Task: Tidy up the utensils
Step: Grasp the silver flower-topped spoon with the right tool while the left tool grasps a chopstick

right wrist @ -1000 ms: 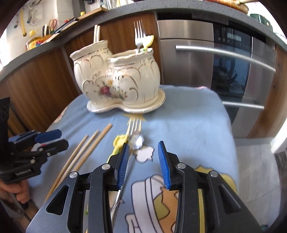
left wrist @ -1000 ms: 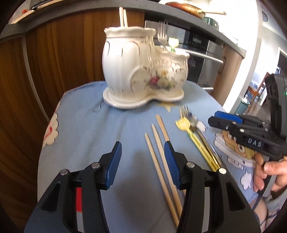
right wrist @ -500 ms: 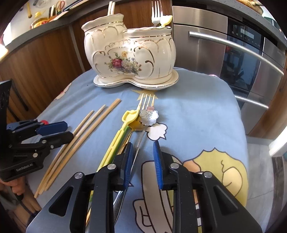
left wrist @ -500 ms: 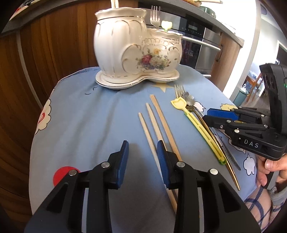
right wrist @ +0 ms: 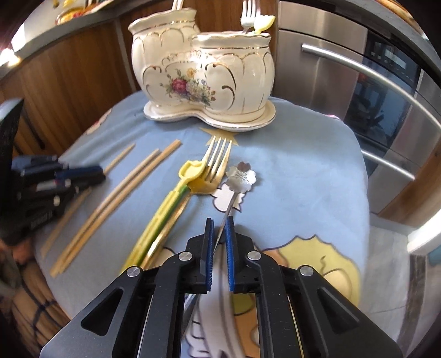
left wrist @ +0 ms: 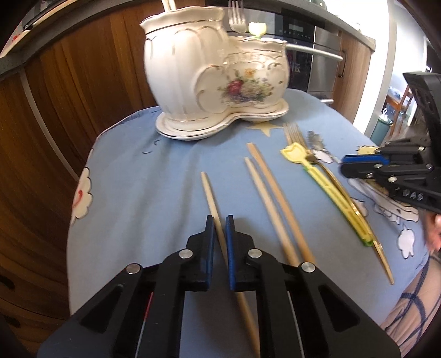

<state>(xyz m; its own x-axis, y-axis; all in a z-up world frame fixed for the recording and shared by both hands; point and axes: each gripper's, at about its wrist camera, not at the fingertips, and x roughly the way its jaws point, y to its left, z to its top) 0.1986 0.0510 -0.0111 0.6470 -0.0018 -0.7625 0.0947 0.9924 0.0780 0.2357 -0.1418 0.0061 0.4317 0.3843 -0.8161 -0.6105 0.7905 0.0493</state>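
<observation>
With the left gripper [left wrist: 219, 228] pinching a chopstick [left wrist: 208, 190] and the right gripper [right wrist: 219, 231] a flower-ended spoon [right wrist: 242, 176], lift both level before tipping toward the ceramic holder [right wrist: 204, 74].

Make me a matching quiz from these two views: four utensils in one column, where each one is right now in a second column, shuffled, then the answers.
1. lone chopstick
2. flower spoon
3. gold fork
4. silver fork

A. standing in the ceramic holder
B. lying loose beside the yellow utensil
C. between the left gripper pads
D. handle between the right gripper pads

Pairs: 1-C, 2-D, 3-B, 4-A
</observation>
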